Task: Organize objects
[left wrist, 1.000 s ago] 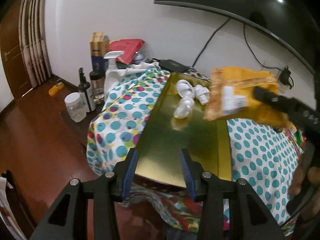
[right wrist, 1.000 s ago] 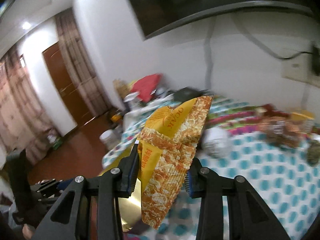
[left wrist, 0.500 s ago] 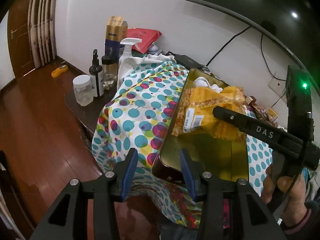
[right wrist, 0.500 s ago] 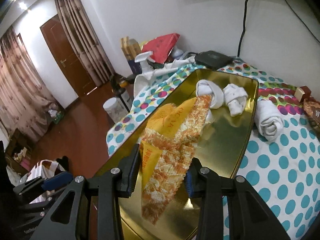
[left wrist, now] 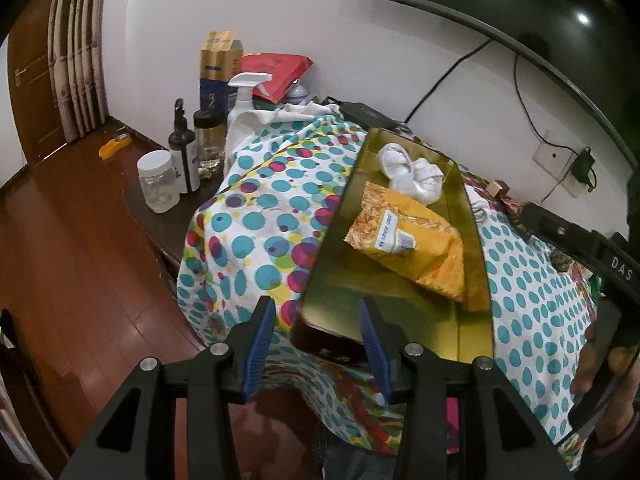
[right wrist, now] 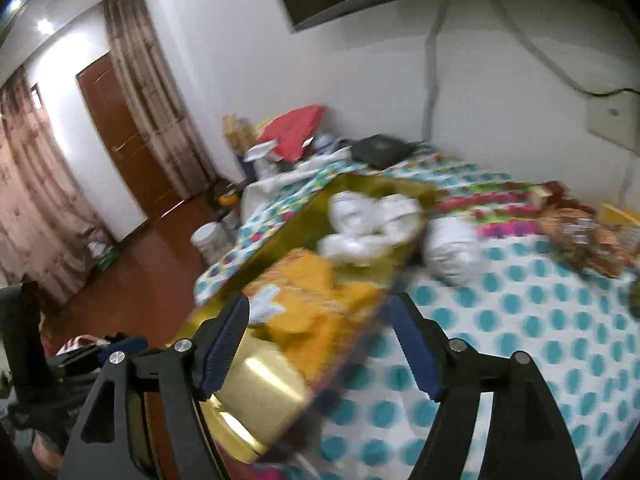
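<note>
An orange snack packet (left wrist: 412, 240) lies in the gold tray (left wrist: 328, 272) on the polka-dot cloth, in front of rolled white socks (left wrist: 412, 172). It also shows in the blurred right wrist view (right wrist: 316, 300), with the tray (right wrist: 264, 392) and socks (right wrist: 368, 220). My left gripper (left wrist: 318, 344) is open and empty, just before the tray's near edge. My right gripper (right wrist: 326, 344) is open and empty above the tray's near end; its body shows at the right edge of the left wrist view (left wrist: 592, 256).
A white rolled sock (right wrist: 456, 252) lies on the cloth right of the tray, with snack packets (right wrist: 580, 244) behind it. A jar (left wrist: 158, 186), dark bottles (left wrist: 184, 156), a spray bottle (left wrist: 244, 96), a box and a red bag stand at the left. A wall and TV lie behind.
My right gripper has opened and let go of the orange packet, which now lies in the tray. The right gripper has pulled back. The left gripper has shifted slightly.
</note>
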The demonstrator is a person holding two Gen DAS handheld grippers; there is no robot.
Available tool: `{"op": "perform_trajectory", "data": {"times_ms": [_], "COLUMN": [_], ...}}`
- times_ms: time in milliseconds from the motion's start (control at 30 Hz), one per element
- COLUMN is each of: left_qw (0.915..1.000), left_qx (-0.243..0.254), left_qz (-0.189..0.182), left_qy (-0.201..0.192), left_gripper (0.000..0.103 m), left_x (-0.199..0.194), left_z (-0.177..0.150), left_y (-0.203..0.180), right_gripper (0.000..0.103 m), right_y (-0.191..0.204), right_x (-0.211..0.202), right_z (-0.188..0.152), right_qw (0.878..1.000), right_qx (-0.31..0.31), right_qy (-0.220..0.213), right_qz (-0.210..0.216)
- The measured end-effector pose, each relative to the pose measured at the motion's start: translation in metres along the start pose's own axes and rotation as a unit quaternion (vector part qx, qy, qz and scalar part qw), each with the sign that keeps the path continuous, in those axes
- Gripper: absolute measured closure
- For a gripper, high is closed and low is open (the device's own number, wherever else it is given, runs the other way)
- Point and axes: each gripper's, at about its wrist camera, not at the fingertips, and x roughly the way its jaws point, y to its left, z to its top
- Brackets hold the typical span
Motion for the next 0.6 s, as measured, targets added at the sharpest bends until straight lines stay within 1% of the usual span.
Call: {"op": "perform_trajectory", "data": {"times_ms": [100, 167, 200, 267, 333, 400, 433, 600], "left_qw": [0.9998, 0.9995, 0.9992, 0.9982, 0.9963, 0.9937, 0.9923, 0.9832], "left_qx": [0.016, 0.029, 0.037, 0.054, 0.071, 0.092, 0.104, 0.160], "left_qz": [-0.007, -0.013, -0.016, -0.026, -0.047, -0.063, -0.066, -0.087], "left_qy": [-0.002, -0.002, 0.000, 0.001, 0.008, 0.009, 0.010, 0.008], "left_gripper": [0.059, 0.059, 0.059, 0.059, 0.059, 0.059, 0.059, 0.059], "left_x": [-0.002, -0.002, -0.001, -0.002, 0.000, 0.002, 0.004, 0.019], "left_z": [0.002, 0.003, 0.003, 0.003, 0.003, 0.001, -0.001, -0.014], "left_y": [-0.017, -0.029, -0.036, -0.054, -0.076, -0.098, -0.108, -0.165], "right_gripper": [0.031, 0.031, 0.031, 0.031, 0.031, 0.031, 0.031, 0.031], "right_y": [-0.045, -0.076, -0.098, -0.128, -0.164, -0.193, -0.204, -0.243], "right_x": [-0.019, -0.030, -0.037, -0.045, -0.052, -0.056, -0.057, -0.051], "right_z": [-0.007, -0.014, -0.018, -0.024, -0.030, -0.036, -0.038, -0.041], "right_qw": [0.998, 0.994, 0.990, 0.984, 0.974, 0.967, 0.965, 0.960], "right_qx": [0.029, 0.046, 0.057, 0.077, 0.096, 0.112, 0.118, 0.137], "right_qy": [-0.010, -0.014, -0.018, -0.019, -0.017, -0.009, -0.006, 0.003], "right_qz": [-0.050, -0.095, -0.124, -0.158, -0.203, -0.230, -0.236, -0.246]}}
